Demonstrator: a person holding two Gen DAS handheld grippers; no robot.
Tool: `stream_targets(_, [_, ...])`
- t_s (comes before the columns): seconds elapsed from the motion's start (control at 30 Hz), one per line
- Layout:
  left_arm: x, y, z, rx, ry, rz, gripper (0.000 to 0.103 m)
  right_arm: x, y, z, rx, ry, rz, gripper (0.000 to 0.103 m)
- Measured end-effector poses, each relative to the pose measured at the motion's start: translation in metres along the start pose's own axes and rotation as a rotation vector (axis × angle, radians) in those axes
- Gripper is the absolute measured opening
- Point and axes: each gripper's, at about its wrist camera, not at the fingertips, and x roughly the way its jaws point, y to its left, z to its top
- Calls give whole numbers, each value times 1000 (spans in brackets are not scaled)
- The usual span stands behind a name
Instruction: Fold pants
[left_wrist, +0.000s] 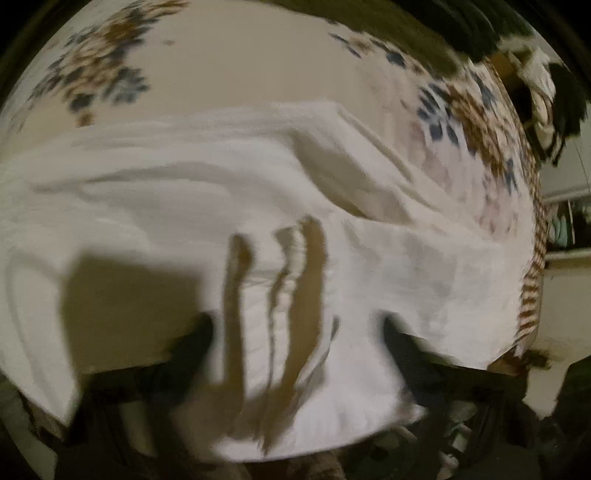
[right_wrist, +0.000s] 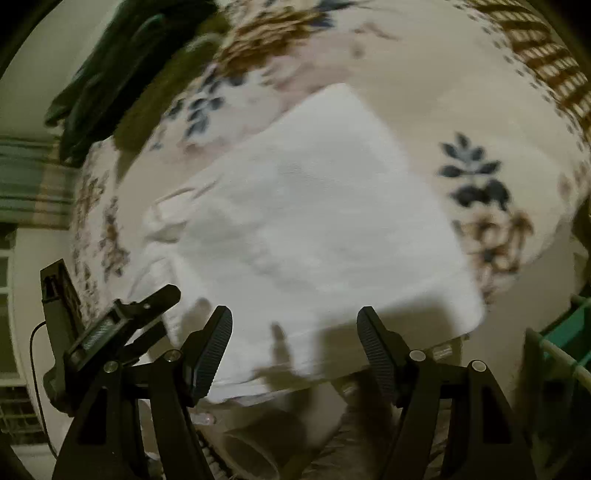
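Note:
White pants lie folded into a broad rectangle on a cream bedspread with blue and brown flowers. My right gripper is open and empty, its two black ribbed fingers wide apart above the near edge of the pants. My left gripper shows at the lower left of the right wrist view, beside the pants' left edge. In the blurred left wrist view, the pants fill the middle and the left gripper has its dark fingers spread apart over the cloth; nothing is held.
Dark green clothing lies at the far left of the bed. A green rack or basket stands at the right, off the bed. A pale round object sits on the floor below the bed edge. The bedspread's brown striped border marks its edge.

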Motion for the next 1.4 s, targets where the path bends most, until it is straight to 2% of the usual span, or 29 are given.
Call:
stream_targets(0.03, [1,-2,-1,19,-5,14,7,2,-2,1,-6,1,-27,73])
stream_targets(0.07, [-1,-2,-2,24,-27,6,6,6,-3,4,-13,6,-59,73])
stream_targets(0.1, [-10,0,-3,25,-69,-1,6,6,-5,6,-33,21,-128,73])
stream_targets(0.2, [-29,6,-4,17,-117,-14,6,16,9,6,-142,33,-242,91])
stream_targets(0.3, [-32,7,-8,27,-128,11,6,23,26,6,-218,19,-314,95])
stream_targets(0.47, [-22,20,-12,-24,-105,27,6,33,41,13,-236,39,-326,96])
stream_targets(0.53, [-16,23,-13,-14,-89,23,6,39,49,17,-262,39,-333,96])
stream_targets(0.63, [-12,24,-12,-20,-69,21,11,45,53,21,-272,52,-334,96])
stream_targets(0.67, [-13,25,-12,-23,-62,21,16,45,53,22,-271,55,-335,97])
stream_targets(0.7, [-15,25,-13,-26,-60,33,30,45,53,21,-269,55,-331,101])
stream_targets(0.73, [-19,26,-14,-29,-67,46,39,46,54,21,-269,52,-327,103])
stream_targets(0.77, [-24,26,-17,-30,-82,38,59,48,57,20,-274,50,-330,103])
stream_targets(0.8, [-28,27,-18,-32,-90,28,71,49,62,19,-281,47,-338,103])
stream_targets(0.87, [-38,31,-24,-64,-93,23,71,50,73,17,-283,48,-334,103])
stream_targets(0.93, [-53,42,-31,-122,-111,5,71,48,81,15,-278,57,-317,103])
stream_targets(1.03, [-89,77,-47,-275,-189,-14,71,43,96,13,-316,77,-298,103])
stream_targets(1.1, [-114,122,-65,-450,-251,-31,72,43,108,14,-350,83,-299,103])
stream_targets(1.2, [-131,189,-98,-702,-318,-50,71,45,140,10,-400,102,-294,103])
stream_targets(1.3, [-124,243,-123,-862,-337,-41,70,58,156,15,-427,128,-301,103])
stream_targets(1.4, [-97,288,-135,-984,-337,-102,69,73,163,10,-428,154,-303,103])
